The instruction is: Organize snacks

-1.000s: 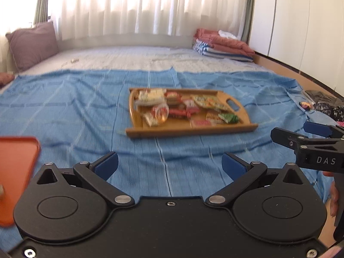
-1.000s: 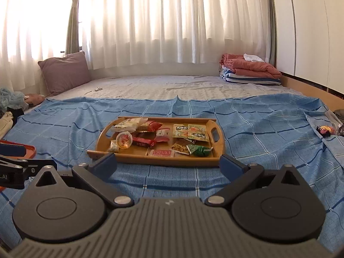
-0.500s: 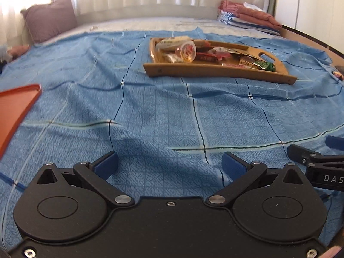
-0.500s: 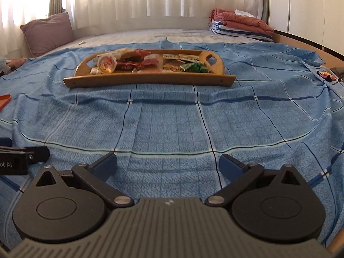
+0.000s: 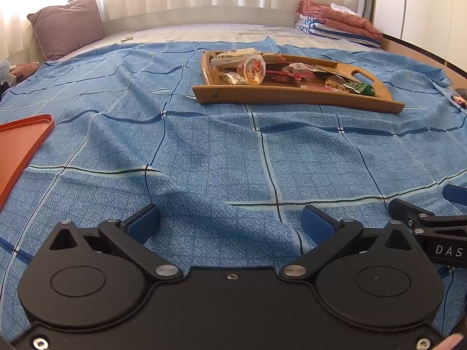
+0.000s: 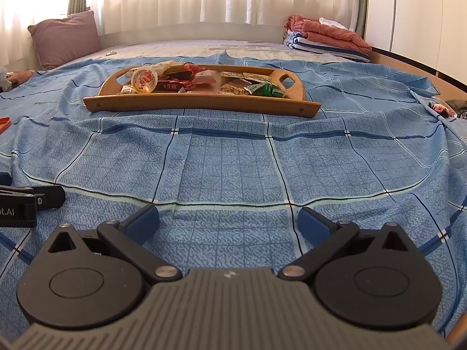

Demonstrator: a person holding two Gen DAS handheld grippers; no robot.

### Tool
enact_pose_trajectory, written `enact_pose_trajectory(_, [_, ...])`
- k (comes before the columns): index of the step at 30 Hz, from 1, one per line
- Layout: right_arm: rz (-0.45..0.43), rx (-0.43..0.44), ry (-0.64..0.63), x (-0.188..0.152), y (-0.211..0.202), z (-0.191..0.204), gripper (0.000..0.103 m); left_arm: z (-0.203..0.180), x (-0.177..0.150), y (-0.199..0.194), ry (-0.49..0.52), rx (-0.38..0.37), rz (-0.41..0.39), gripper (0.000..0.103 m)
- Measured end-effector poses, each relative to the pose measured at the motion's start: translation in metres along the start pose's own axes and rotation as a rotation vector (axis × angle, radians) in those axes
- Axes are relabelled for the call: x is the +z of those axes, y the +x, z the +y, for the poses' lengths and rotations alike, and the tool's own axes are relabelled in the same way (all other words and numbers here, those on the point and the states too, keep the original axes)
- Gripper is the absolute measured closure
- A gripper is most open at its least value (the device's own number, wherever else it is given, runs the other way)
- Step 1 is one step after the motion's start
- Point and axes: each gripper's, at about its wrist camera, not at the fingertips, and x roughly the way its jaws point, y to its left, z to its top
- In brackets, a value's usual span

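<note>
Both the left tool (image 5: pixel 230 221) and the right tool (image 6: pixel 227 220) sit low over the blue bedspread (image 6: pixel 233 169), fingers spread and empty, while the snacks (image 6: pixel 201 83) lie jumbled in the wooden tray (image 6: pixel 201 105) well ahead. An orange tray (image 5: pixel 20 143) lies to the left, nothing visible on the part in view; whichever way packets go, approach one at the heap's edge and pinch its crimped end so neighbours stay put

Right tool (image 6: pixel 227 223) spread, empty, low over blue sheet (image 6: pixel 233 163); wooden tray (image 6: pixel 201 102) ahead, snacks (image 6: pixel 201 81) piled, perhaps overlapping.

A smooth wooden tray (image 6: pixel 201 103) is lying on matt woven cloth bedspread (image 6: pixel 233 169); glossy plastic wrappers (image 6: pixel 204 80) are shining.
</note>
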Motion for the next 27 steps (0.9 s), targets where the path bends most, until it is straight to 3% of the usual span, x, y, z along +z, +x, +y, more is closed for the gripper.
enact_pose_trajectory(27, [-0.001,0.000,0.000,-0.0004,0.0001,0.0003,0.000,0.0004,-0.0016,0.0018,0.013,-0.003,0.002,0.000])
